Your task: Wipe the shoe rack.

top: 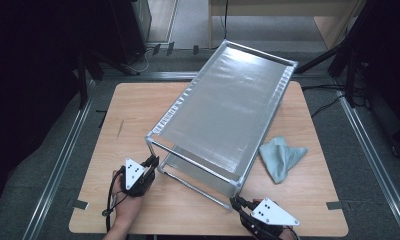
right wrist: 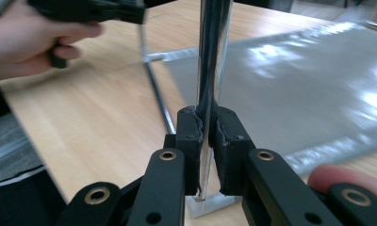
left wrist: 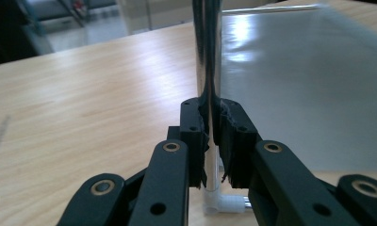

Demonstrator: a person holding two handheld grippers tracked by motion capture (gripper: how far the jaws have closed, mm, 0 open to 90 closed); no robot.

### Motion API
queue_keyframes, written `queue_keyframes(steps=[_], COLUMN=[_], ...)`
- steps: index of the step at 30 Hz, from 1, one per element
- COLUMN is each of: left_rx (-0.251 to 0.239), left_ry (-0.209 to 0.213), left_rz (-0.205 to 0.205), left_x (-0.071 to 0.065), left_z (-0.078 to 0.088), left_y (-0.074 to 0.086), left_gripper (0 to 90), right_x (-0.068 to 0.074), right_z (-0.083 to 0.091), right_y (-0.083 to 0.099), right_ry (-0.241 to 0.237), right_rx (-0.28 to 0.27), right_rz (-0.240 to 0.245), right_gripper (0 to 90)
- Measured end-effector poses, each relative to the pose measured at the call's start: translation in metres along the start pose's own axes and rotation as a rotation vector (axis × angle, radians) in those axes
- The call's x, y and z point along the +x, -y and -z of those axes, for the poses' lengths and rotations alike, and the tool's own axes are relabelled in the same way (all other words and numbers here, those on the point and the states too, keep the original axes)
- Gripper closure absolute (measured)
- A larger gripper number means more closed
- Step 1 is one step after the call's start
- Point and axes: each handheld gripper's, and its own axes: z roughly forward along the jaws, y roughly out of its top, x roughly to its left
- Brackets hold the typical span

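Evidently both grippers (top: 151, 162) (top: 236, 202) clamp shelf (top: 223, 110) posts.

Left gripper (top: 152, 162): lower left of high view, fingers (left wrist: 192, 136) clamped shut, hand (top: 124, 200) behind.
Right gripper (top: 235, 202): bottom edge, right of centre, fingers (right wrist: 191, 141) clamped shut.

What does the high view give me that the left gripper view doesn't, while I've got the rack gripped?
High view: the whole metal rack, the grey cloth on the table beside it, and the right gripper at the rack's near right post.

Left gripper view: the pads clamped on the chrome post, and the white foot below.

Both: the left gripper shut on that post, the shelf sheet and the wooden table.
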Motion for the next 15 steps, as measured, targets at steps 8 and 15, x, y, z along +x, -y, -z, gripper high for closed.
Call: queue_keyframes(steps=[8, 15], left_rx=[0.008, 0.009], left_ry=[0.095, 0.192], left_rz=[-0.026, -0.047], left_x=[-0.009, -0.030], left_z=[0.028, 0.049], left_y=[0.009, 0.015], left_gripper=[81.5, 81.5], right_x=[-0.036, -0.062], right_z=[-0.006, -0.014], right_y=[-0.006, -0.012], right_ry=[0.102, 0.182], right_rx=[0.005, 0.010], right_rz=[-0.038, -0.063], right_gripper=[82.1, 82.0])
